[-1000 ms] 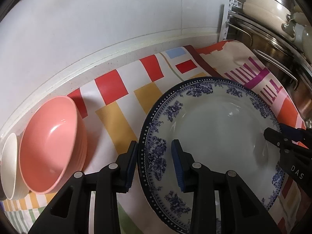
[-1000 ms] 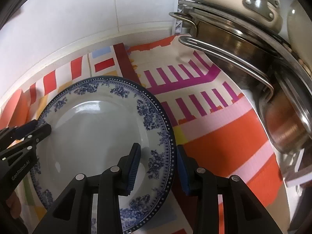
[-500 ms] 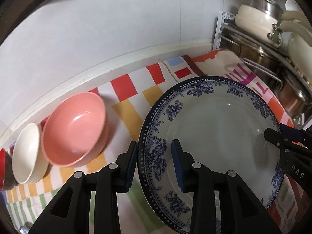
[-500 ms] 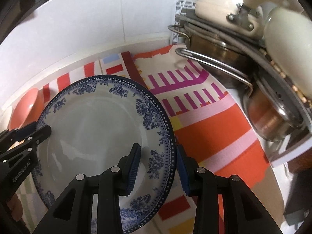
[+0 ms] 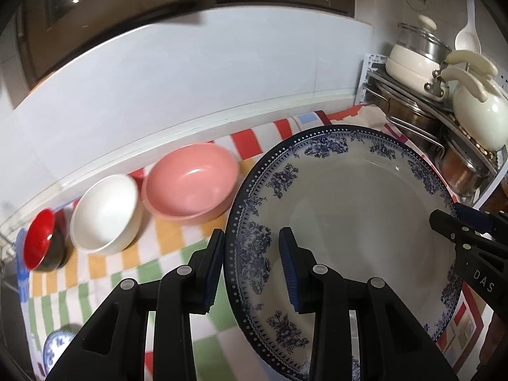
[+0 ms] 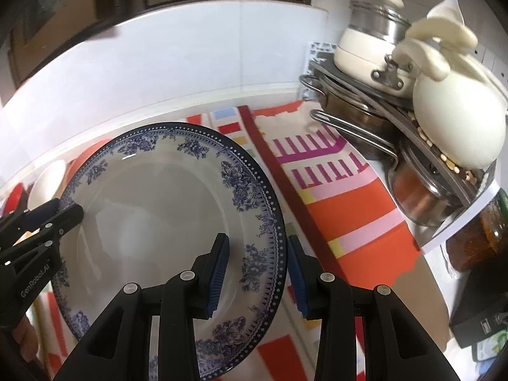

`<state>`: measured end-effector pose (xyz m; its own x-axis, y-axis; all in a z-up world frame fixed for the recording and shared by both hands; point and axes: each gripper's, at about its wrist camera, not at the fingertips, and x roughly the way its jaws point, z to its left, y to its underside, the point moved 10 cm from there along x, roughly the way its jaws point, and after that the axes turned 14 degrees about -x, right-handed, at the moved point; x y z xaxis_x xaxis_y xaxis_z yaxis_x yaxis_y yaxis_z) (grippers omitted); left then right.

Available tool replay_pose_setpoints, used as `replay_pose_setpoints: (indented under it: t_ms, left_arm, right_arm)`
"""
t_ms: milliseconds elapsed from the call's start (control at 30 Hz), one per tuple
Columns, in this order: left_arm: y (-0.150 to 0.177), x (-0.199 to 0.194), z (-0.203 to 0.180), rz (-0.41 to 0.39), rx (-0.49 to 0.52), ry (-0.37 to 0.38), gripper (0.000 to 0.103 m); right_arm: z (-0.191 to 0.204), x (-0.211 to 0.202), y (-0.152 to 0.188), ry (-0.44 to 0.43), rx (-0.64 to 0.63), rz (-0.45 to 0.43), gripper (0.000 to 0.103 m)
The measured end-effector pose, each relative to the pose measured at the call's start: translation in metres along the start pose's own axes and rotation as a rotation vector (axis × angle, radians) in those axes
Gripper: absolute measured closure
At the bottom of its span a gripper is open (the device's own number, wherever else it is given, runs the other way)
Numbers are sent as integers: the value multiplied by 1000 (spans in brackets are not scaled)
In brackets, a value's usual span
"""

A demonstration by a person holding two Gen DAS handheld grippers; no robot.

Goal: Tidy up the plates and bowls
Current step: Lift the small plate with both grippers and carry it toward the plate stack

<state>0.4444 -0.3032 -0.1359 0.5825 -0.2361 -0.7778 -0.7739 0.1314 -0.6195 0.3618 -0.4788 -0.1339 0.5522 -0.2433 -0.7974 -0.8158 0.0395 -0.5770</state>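
Left gripper (image 5: 252,266): jaws closed on the left rim of the plate (image 5: 346,222), one pad under the rim, one on the top face. Right gripper (image 6: 257,271): jaws closed on the opposite, right rim in the same manner. In the left view the right gripper enters at the right edge; in the right view the left gripper enters at the left edge. Plate is blue-and-white with floral border, empty, held between the two grippers above the cloth (image 5: 165,254), clear of it, tilted slightly toward the cameras.

Around the plate, left side: pink bowl (image 5: 190,181) just beside the plate's left rim, on the cloth. Next to it a white bowl (image 5: 104,211), which looks like the top of a stack; then a red bowl (image 5: 43,238) with dark outside. The three sit in a row along the wall's (image 5: 190,73) base ledge. A small blue-patterned dish (image 5: 55,347) shows at the lower left edge, partly cut off.

Right side: corner rack (image 6: 358,79) with steel pots (image 6: 419,197), a cream pot with lid (image 6: 365,50) on top, a cream kettle (image 6: 460,117). Rack stands near the plate's far right rim, apart from it. Striped orange-pink cloth section between plate and rack is bare. Dark box (image 6: 479,317) at lower right edge.
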Motion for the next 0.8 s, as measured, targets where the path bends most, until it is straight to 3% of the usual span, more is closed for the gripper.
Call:
replay_pose_setpoints:
  t_ms: [800]
  left_arm:
    - [56,-104,152,-61,-189,-142,68]
  right_arm:
    - [148,-79,8,-112,-188,-89,66]
